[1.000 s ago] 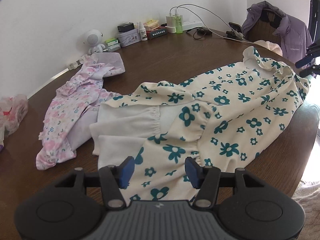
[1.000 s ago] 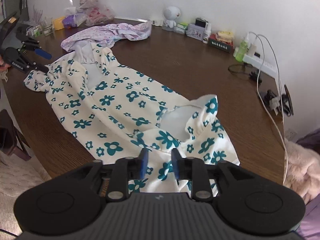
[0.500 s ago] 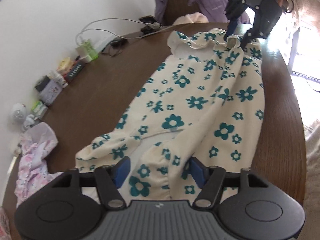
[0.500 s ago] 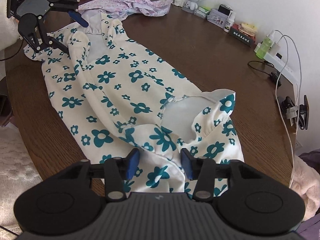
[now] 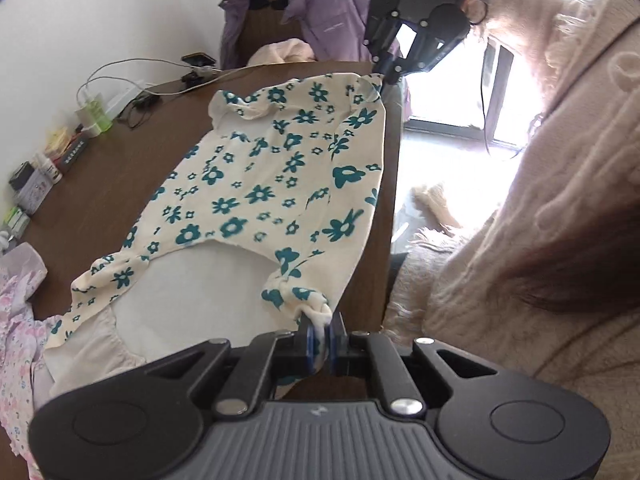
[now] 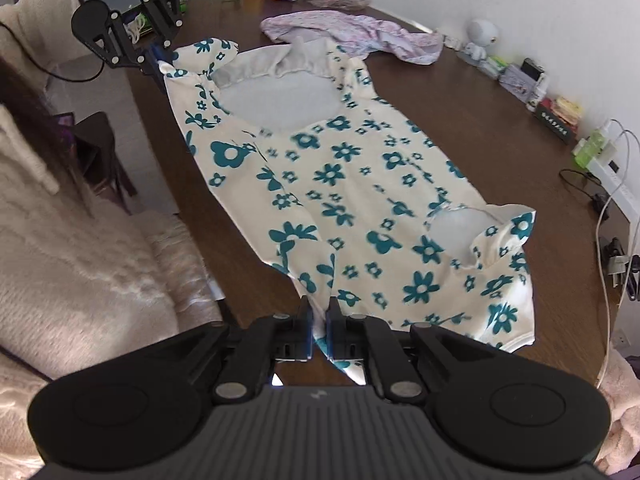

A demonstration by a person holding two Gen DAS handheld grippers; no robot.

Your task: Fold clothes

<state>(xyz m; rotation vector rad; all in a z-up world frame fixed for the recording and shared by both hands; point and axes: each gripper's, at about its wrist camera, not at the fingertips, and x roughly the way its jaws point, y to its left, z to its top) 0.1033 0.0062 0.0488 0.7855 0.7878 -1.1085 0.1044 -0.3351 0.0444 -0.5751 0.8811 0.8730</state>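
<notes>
Both hand-held grippers now pinch the cream floral dress [image 5: 272, 184]: the left hand-held gripper [image 5: 320, 338] grips a bunched corner and the right hand-held gripper [image 6: 318, 332] grips the opposite end, whereas half a second ago both stood open with fabric merely between their fingers. One dress now stretches taut along the near edge of the table [image 6: 460, 92], partly lifted, with one pink floral garment [image 6: 352, 34] lying beyond it.
</notes>
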